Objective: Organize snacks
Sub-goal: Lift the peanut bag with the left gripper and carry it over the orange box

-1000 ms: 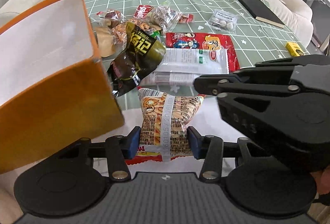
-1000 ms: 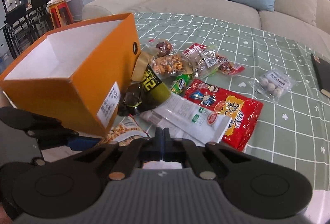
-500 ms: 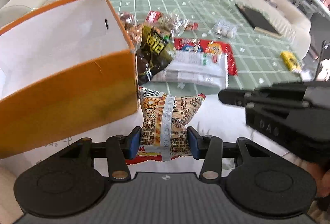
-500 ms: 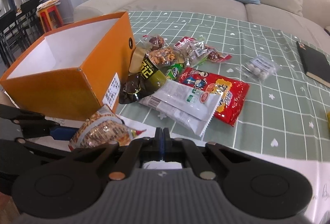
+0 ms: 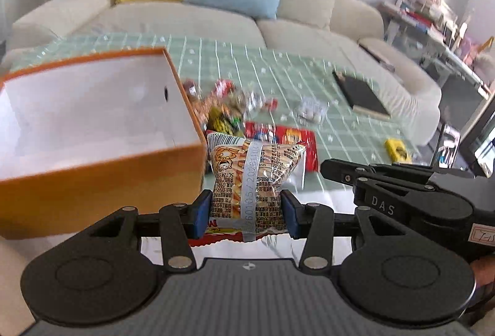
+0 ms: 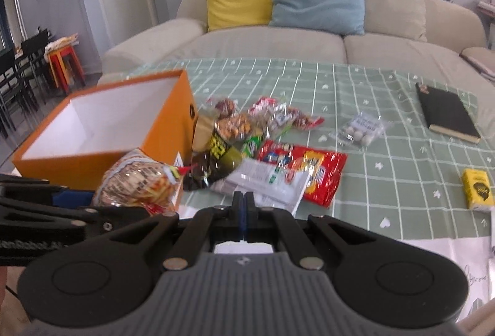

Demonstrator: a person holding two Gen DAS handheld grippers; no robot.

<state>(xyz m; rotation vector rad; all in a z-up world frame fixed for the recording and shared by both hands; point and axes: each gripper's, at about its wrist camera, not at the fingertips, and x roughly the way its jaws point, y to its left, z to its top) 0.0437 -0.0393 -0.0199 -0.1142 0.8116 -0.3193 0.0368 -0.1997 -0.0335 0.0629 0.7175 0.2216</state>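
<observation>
My left gripper [image 5: 246,213] is shut on a puffy orange-and-white snack bag [image 5: 252,181], lifted off the table just right of the orange box [image 5: 102,178]. The box is open at the top and its white inside shows nothing in it. From the right wrist view the same snack bag [image 6: 139,181] hangs in front of the orange box [image 6: 92,162]. My right gripper [image 6: 243,202] is shut with nothing in it, above the table's near edge. A pile of snack packets [image 6: 253,128] lies right of the box, with a red bag [image 6: 303,168] and a white packet [image 6: 266,181].
On the green checked tablecloth [image 6: 386,156] lie a clear pack of white balls [image 6: 359,128], a black notebook [image 6: 447,113] and a small yellow box [image 6: 476,189]. A beige sofa [image 6: 278,41] with yellow and blue cushions stands behind the table. Chairs stand far left.
Both grippers have risen and pulled back, so the views look higher over the table. The left gripper has kept the snack bag and lifted it beside the box. The right gripper stays shut.
</observation>
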